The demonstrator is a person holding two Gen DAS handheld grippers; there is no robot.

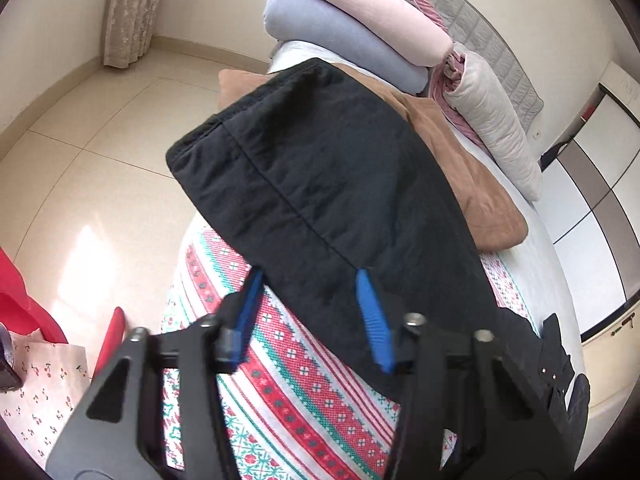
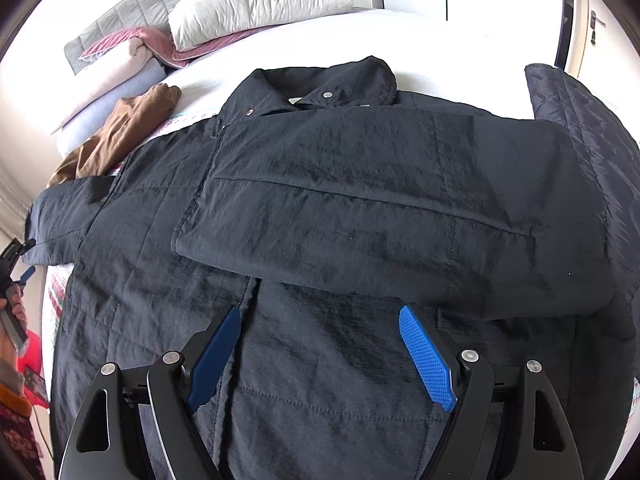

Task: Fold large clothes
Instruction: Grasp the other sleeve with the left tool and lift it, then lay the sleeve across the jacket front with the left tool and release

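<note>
Two grippers are mine here, one in each hand. My left gripper (image 1: 310, 274) stands with its blue pads (image 1: 372, 320) apart. The end of the dark sleeve (image 1: 320, 160) lies in the gap. One pad rests against the fabric at the right and the other sits at the sleeve's lower left edge, so nothing is pinched.

That sleeve runs from the bottom centre of the left wrist view up toward the upper middle. It lies over the patterned red, green and white blanket (image 1: 280, 360) and partly covers a brown garment (image 1: 480, 184). Rolled pink (image 1: 360, 4) and blue-grey bedding (image 1: 340, 44) is stacked at the top, and the tiled floor (image 1: 80, 140) fills the left.

My right gripper (image 2: 320, 312) has its jaws spread wide and holds nothing, hovering over the lower front of the navy jacket (image 2: 320, 200). The jacket lies front up on the bed and fills most of that frame, with its collar at the upper middle. One sleeve is folded across the chest. The other reaches out to the left edge, where my left hand (image 2: 16, 308) and its tool show small. A white pillow (image 2: 256, 4) lies at the top.
</note>
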